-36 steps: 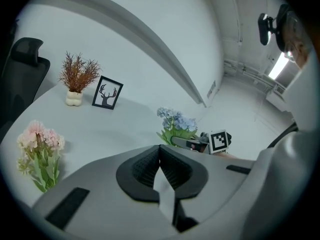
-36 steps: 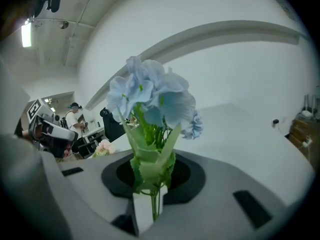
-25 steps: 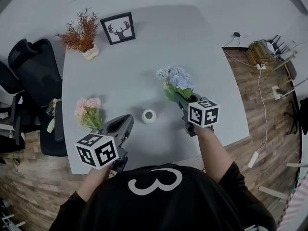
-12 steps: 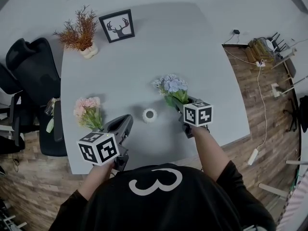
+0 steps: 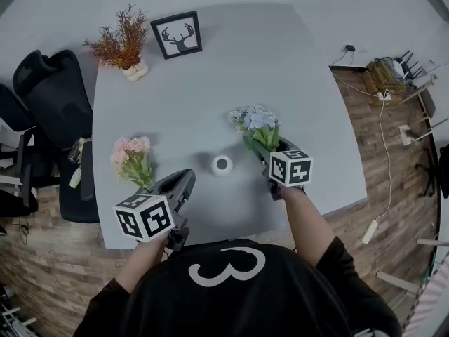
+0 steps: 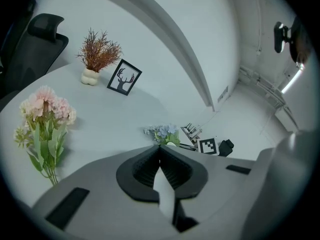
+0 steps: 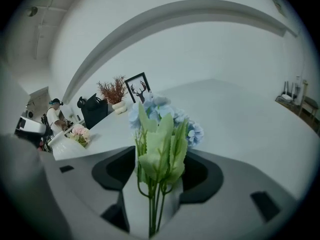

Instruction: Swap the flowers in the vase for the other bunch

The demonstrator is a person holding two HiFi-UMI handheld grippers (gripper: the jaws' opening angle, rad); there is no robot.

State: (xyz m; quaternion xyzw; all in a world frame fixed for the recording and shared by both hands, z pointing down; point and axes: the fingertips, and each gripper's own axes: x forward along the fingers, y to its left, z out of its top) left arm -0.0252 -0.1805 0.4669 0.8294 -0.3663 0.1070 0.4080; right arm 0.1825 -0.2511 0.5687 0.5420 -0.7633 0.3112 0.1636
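Note:
The small white vase [image 5: 222,165] stands empty on the grey table [image 5: 210,83], between my two grippers. To its right my right gripper [image 5: 270,149] has the blue bunch [image 5: 258,123] between its jaws. Those jaws have just been opening. The green stems [image 7: 152,204] stand loose in a wide gap, with neither pad pressing them. On the table at the left lies the pink bunch [image 5: 130,157], beside my left gripper [image 5: 186,176]. That gripper is shut on nothing, and the pink bunch [image 6: 45,119] lies off to its left.
A dried rust-coloured plant in a white pot [image 5: 125,48] and a framed deer picture [image 5: 177,35] stand at the table's far left. A black office chair [image 5: 42,90] is beside the left edge. Cables and a power strip [image 5: 382,76] lie on the wooden floor at the right.
My right gripper has sunk toward the table with the blue bunch and its jaws have widened round the stems. The left gripper has hardly shifted.

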